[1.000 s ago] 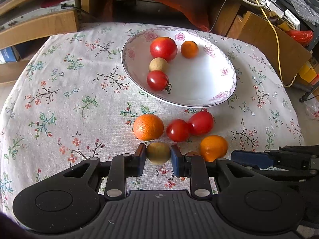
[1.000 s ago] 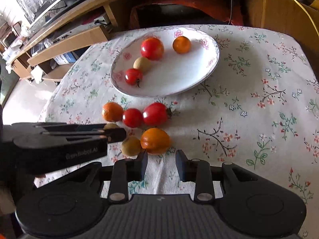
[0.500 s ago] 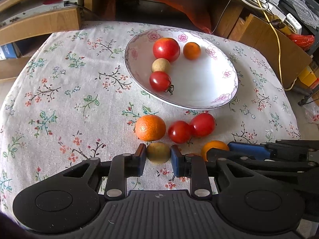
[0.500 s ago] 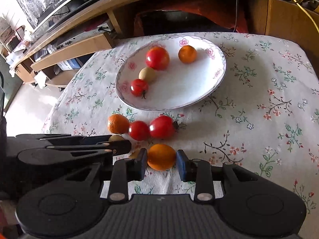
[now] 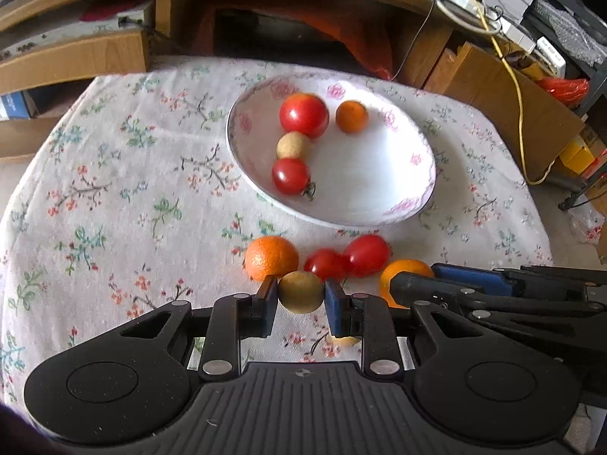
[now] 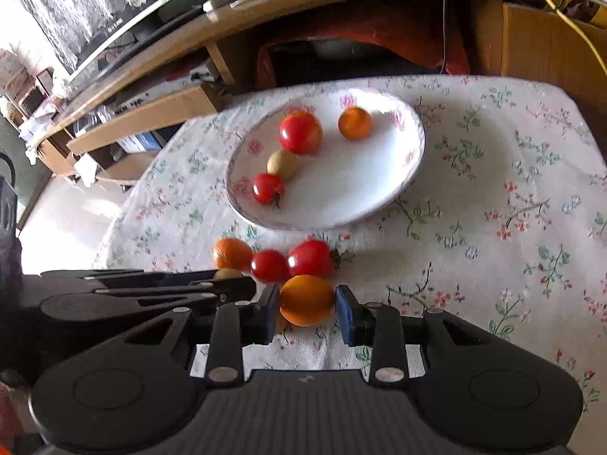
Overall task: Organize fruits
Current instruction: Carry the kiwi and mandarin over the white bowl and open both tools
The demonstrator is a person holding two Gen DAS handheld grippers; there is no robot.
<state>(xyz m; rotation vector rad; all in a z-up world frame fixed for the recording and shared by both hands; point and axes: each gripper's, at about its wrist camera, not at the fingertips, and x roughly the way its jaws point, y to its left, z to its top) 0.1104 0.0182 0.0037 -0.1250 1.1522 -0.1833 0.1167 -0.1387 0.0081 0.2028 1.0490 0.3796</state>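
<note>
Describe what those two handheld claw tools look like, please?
Both match: the left gripper and right gripper are matte black plastic, with a ribbed centre plate, two rounded lobes with circular recesses, silver rivets on the linkage bars, and flat blue pads on the fingertips. No cables or sleeves show.

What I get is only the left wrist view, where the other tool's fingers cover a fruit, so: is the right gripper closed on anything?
Observer: Yes. In the right wrist view the right gripper has both pads against an orange, the whole fruit between them.
Operator: Does the bigger loose tomato have a stem? I see none.
Observer: It does. The tomato sits just behind the orange, and its dark stem points right, over the tablecloth.
</note>
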